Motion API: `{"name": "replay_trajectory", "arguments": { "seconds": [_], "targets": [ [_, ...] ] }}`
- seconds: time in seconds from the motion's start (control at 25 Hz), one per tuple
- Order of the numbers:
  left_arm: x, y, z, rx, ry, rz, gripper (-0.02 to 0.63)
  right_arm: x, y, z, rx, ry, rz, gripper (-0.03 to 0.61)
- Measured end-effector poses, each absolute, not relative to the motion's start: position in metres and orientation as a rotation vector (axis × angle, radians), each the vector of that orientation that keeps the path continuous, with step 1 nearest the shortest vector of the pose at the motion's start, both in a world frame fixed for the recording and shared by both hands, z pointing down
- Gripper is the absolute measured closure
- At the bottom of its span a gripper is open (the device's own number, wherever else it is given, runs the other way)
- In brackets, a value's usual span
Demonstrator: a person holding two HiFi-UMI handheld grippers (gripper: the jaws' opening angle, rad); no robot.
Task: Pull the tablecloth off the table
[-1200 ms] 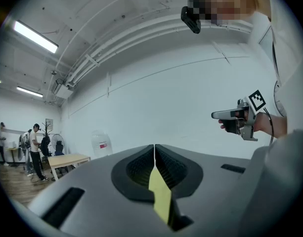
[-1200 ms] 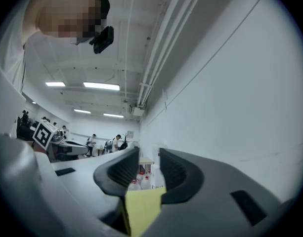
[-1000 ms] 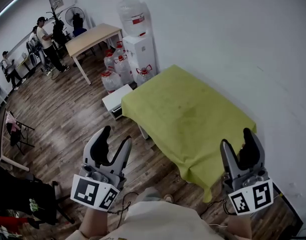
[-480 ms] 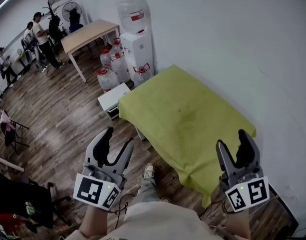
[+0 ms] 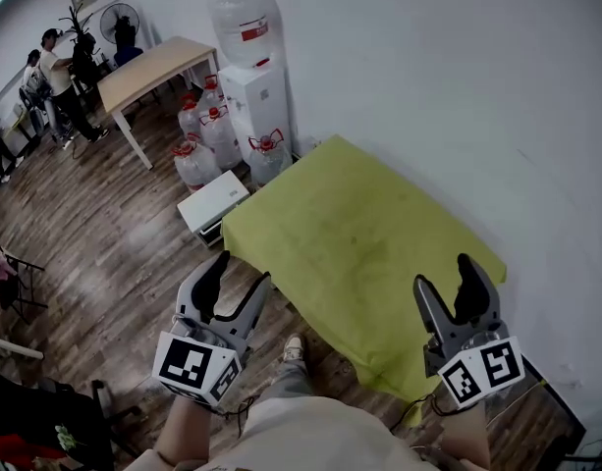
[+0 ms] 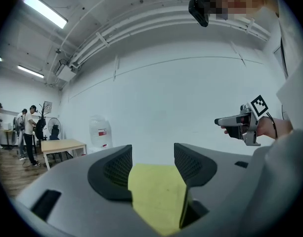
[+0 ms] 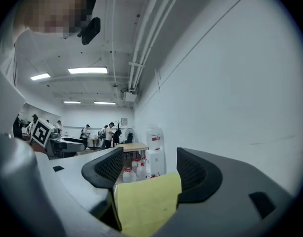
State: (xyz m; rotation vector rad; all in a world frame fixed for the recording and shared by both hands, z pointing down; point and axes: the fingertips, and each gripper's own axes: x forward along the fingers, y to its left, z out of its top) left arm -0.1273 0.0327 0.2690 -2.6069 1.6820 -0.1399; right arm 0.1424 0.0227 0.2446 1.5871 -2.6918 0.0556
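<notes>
A yellow-green tablecloth (image 5: 359, 234) covers a small table against the white wall and hangs over its near edges. My left gripper (image 5: 239, 271) is held in the air short of the cloth's near left corner, its jaws opening with nothing between them. My right gripper (image 5: 444, 275) hovers over the cloth's near right edge, its jaws also opening and empty. In the left gripper view the cloth (image 6: 156, 196) shows beyond the jaws of the left gripper (image 6: 153, 157). The right gripper view shows the cloth (image 7: 146, 206) past the jaws of the right gripper (image 7: 149, 164). Neither gripper touches the cloth.
A white water dispenser (image 5: 249, 67) stands by the wall left of the table, with several water bottles (image 5: 197, 140) and a low white box (image 5: 212, 199) beside it. A wooden table (image 5: 153, 67) and people (image 5: 50, 77) are at the far left. Cables lie on the wood floor near my feet.
Both grippers and the view have moved forward toward the table. The right gripper now sits over the cloth's near edge, and both sets of jaws look slightly wider.
</notes>
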Motion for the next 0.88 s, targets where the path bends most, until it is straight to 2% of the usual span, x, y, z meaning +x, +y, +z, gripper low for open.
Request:
{"name": "replay_trajectory", "arguments": {
  "seconds": [0.44, 0.88],
  "targets": [
    [-0.155, -0.124, 0.317, -2.720, 1.596, -0.283, 0.306, 0.102, -0.128, 0.285, 1.655, -2.523, 0.123, 0.209],
    [-0.159, -0.243, 0.403, -2.882, 1.474, -0.480, 0.264, 0.089, -0.263, 0.382, 1.658, -2.328, 0.315, 0.160]
  ]
}}
